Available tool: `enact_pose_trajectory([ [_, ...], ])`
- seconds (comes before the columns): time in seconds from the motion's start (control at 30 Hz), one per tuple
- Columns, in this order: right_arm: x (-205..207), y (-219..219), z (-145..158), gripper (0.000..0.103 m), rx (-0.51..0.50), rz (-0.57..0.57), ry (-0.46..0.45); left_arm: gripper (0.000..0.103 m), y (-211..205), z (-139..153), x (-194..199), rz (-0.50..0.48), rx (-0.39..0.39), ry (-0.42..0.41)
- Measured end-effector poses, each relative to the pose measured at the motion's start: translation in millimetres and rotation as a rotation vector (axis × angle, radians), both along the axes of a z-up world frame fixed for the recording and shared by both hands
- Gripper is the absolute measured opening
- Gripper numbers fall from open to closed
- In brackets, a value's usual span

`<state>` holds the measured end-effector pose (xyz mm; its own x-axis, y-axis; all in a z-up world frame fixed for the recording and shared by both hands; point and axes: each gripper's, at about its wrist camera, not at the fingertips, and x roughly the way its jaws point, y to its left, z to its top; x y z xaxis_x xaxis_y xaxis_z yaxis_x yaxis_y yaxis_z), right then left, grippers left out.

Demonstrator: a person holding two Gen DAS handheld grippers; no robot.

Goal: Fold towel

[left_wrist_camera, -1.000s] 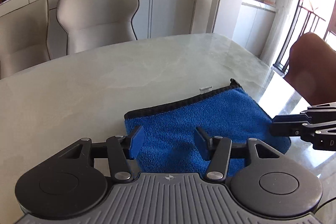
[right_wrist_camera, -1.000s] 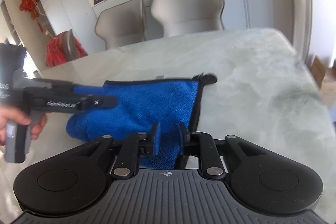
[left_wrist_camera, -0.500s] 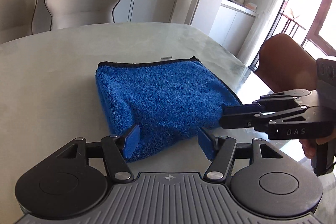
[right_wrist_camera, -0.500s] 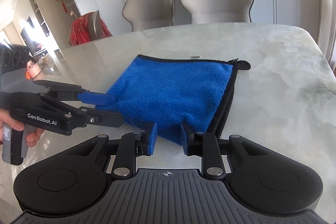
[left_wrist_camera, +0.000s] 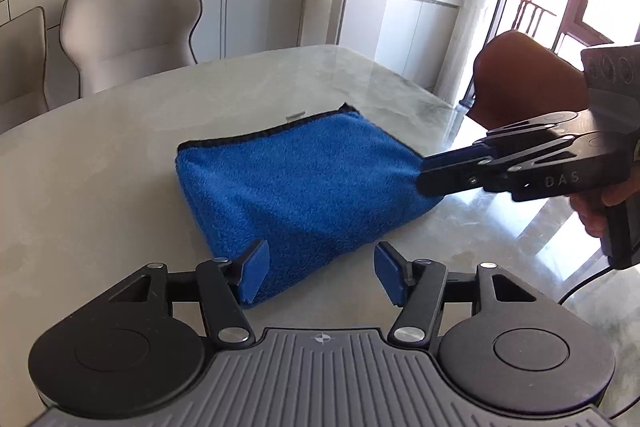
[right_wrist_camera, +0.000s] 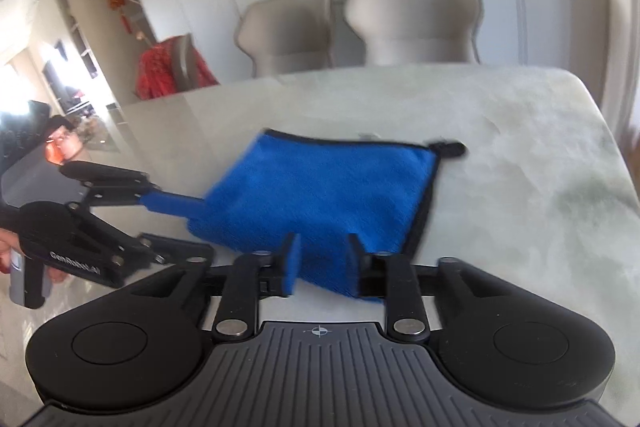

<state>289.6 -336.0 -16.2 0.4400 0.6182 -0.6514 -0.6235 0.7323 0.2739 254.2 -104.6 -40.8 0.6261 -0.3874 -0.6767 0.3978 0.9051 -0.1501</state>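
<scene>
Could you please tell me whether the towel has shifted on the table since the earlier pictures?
No. The towel has its far hem still just short of the small strip on the table, as before.

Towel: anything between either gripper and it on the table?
Nothing visible. The towel lies folded on the bare table. The left gripper is open at its near edge. The right gripper has its jaws opening with the towel's near corner between them. The only other item, a small grey piece, lies beyond the far hem.
</scene>
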Motion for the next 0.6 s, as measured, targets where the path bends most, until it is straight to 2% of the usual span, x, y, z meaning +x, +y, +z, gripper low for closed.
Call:
enact_pose_trajectory([
  [0.1, 7, 6, -12, 0.027, -0.079, -0.021, -0.002, 0.061, -6, -10, 2, -0.001, 0.050, 0.036],
  [0.13, 11, 1, -14, 0.026, -0.079, -0.038, 0.001, 0.061, -5, -12, 1, -0.003, 0.057, 0.032],
  [0.17, 14, -5, -15, 0.024, -0.065, -0.054, 0.008, 0.061, -3, -12, 1, -0.002, 0.048, 0.035],
  [0.2, 17, -9, -15, 0.015, -0.059, -0.066, 0.013, 0.060, 0, -12, 2, 0.007, 0.033, 0.049],
  [0.27, 23, -22, -15, 0.013, -0.063, -0.101, 0.026, 0.060, 3, -10, 5, 0.013, 0.020, 0.070],
  [0.3, 23, -24, -15, 0.025, -0.085, -0.123, 0.029, 0.060, 4, -9, 5, 0.013, 0.022, 0.074],
  [0.33, 23, -27, -14, 0.032, -0.120, -0.151, 0.025, 0.060, 4, -9, 4, 0.014, 0.027, 0.074],
  [0.4, 17, -32, -8, 0.033, -0.101, -0.159, 0.004, 0.061, 4, -3, -1, 0.026, 0.025, 0.059],
  [0.53, 1, -28, 7, 0.033, 0.010, -0.116, -0.021, 0.065, 5, 4, -9, 0.044, -0.055, 0.014],
  [0.6, -4, -19, 7, 0.033, 0.008, -0.069, -0.017, 0.065, 3, 0, -8, 0.063, -0.052, 0.045],
])
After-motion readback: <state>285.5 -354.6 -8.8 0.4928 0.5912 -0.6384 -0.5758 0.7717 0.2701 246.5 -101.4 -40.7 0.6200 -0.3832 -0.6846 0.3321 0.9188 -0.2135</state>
